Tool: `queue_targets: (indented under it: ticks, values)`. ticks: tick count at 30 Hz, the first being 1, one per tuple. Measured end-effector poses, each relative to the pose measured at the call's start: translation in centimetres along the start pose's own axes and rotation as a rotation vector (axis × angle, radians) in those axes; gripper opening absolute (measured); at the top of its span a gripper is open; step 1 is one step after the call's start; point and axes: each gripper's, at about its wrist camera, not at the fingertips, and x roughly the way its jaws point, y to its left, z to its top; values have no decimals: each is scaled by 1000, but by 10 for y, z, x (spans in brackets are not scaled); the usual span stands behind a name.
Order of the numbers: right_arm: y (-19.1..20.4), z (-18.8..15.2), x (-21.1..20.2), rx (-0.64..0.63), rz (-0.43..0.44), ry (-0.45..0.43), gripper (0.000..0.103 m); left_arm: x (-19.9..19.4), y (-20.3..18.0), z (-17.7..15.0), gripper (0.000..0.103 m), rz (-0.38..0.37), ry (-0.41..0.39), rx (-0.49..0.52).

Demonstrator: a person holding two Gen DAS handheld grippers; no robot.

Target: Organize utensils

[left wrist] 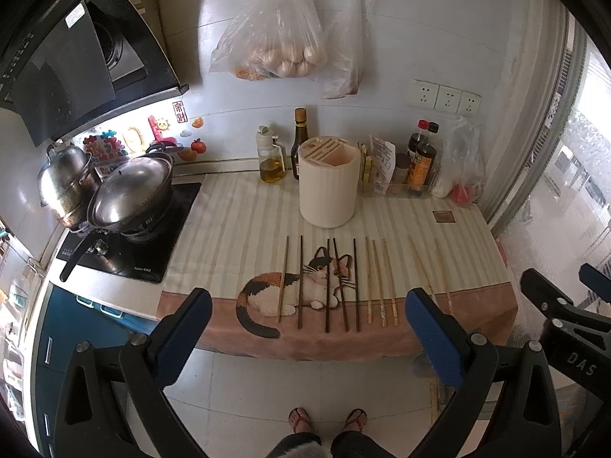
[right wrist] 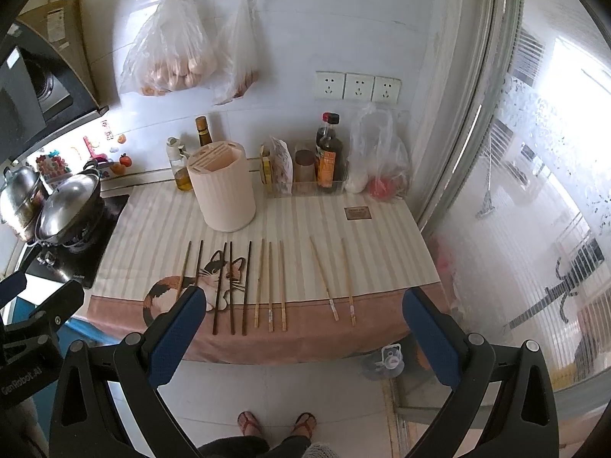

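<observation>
Both grippers (left wrist: 305, 328) (right wrist: 301, 324) gape empty; right pad (left wrist: 431, 328) hides pale chopsticks' (left wrist: 424, 267) ends.

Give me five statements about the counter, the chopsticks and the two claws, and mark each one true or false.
1. The chopsticks lie flat in a row on the striped cat-print cloth. True.
2. The cream cylindrical utensil holder already holds several chopsticks. False: nothing sticks out of its slotted top.
3. The left claw is open and holds nothing. True.
4. The right claw is shut on a dark chopstick. False: its jaws stand wide apart and empty, short of the counter.
5. The steel-lidded wok sits on the stove to the left of the cloth. True.
</observation>
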Motion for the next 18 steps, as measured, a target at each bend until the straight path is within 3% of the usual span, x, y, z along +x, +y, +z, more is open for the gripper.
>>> queue_targets:
  ticks: [7,10,18]
  values:
    - [-4,7,52,45,-35,8,103,54,11,20,103,50,1,52]
    - [-4,11,83,56,-63,34,98,87,18,24,103,45,28,72]
    - [-14,14,192,143,-34,212,64,185,34,38,103,-1,150,97]
